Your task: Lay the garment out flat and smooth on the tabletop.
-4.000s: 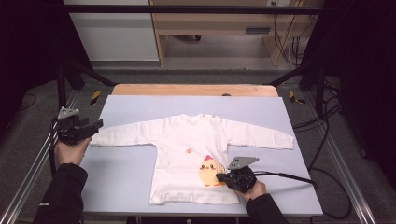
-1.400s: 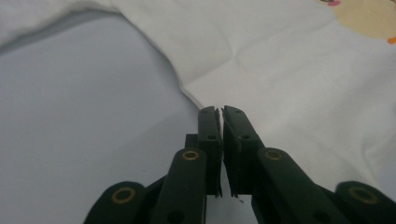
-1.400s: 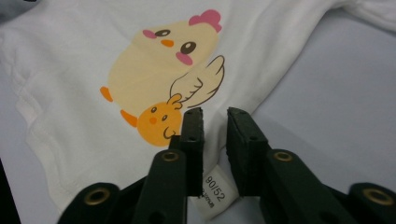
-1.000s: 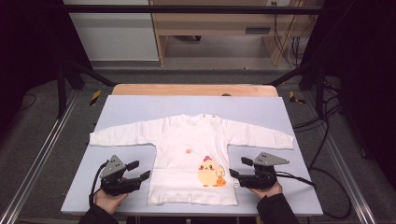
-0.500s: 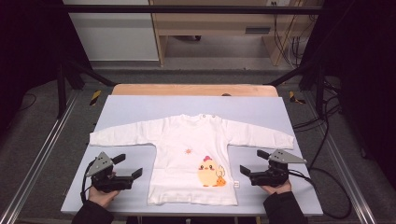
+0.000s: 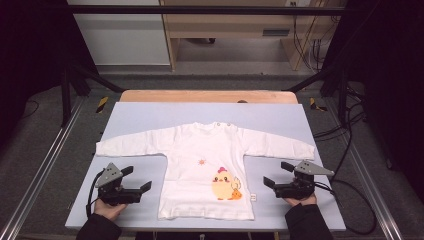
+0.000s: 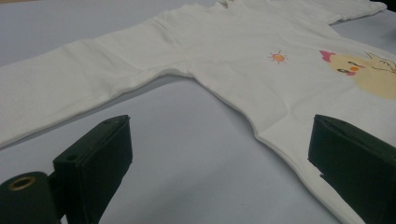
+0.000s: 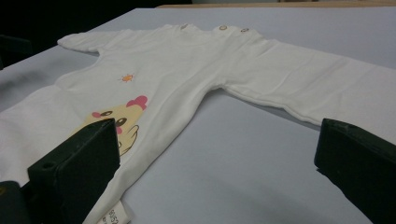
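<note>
Beyond my pale blue bench point(image 6: 150, 112) lies a grey floor point(image 6: 240, 80). A white cabinet point(image 6: 120, 35) stands far left beside a wooden desk point(image 6: 235, 25). Dark frame posts point(image 6: 65, 92) flank both sides.

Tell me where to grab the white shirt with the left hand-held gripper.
Take the white shirt at its lower side hem, coming in level from the left hand-held gripper side. It lies flat, and that free edge sits nearest the open jaws.

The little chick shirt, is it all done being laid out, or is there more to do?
Laid out, it seems: the white chick shirt lies flat on the blue table, both sleeves spread. In hand: nothing. The left gripper and right gripper sit beside its hem, jaws open and just widened, empty. What's left is probably folding, since no fold shows yet.
</note>
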`<state>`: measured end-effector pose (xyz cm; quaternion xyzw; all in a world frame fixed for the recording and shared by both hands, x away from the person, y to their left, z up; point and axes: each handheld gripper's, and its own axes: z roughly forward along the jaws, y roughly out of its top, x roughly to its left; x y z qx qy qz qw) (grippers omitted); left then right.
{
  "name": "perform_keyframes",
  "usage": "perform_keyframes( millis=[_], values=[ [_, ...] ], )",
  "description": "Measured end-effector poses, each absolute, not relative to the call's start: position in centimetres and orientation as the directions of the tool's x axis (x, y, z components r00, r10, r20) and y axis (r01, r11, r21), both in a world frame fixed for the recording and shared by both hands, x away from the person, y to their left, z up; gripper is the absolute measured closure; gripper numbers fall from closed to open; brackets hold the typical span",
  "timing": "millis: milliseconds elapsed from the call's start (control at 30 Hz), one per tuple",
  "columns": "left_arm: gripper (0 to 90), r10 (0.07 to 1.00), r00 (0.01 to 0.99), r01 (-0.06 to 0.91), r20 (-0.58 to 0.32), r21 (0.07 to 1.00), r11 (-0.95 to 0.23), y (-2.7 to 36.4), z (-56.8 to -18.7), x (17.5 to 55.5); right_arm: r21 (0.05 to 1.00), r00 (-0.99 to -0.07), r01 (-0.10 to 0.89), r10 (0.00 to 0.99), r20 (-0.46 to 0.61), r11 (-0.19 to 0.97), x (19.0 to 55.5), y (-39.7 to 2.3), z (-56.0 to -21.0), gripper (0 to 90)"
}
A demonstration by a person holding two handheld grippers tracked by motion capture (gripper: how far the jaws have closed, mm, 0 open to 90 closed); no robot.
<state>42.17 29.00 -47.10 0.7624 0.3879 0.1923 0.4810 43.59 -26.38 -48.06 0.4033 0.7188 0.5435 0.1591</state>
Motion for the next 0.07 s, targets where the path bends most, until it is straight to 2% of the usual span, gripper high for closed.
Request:
perform_keyframes(
  millis=[67],
  values=[
    [6.2,0.776,0.625,0.411,-0.083,0.880,-0.237,28.94,-47.16,42.22,0.909,-0.625,0.408,0.752,0.211,0.083,43.60,-26.38,-48.06,0.6]
  ],
)
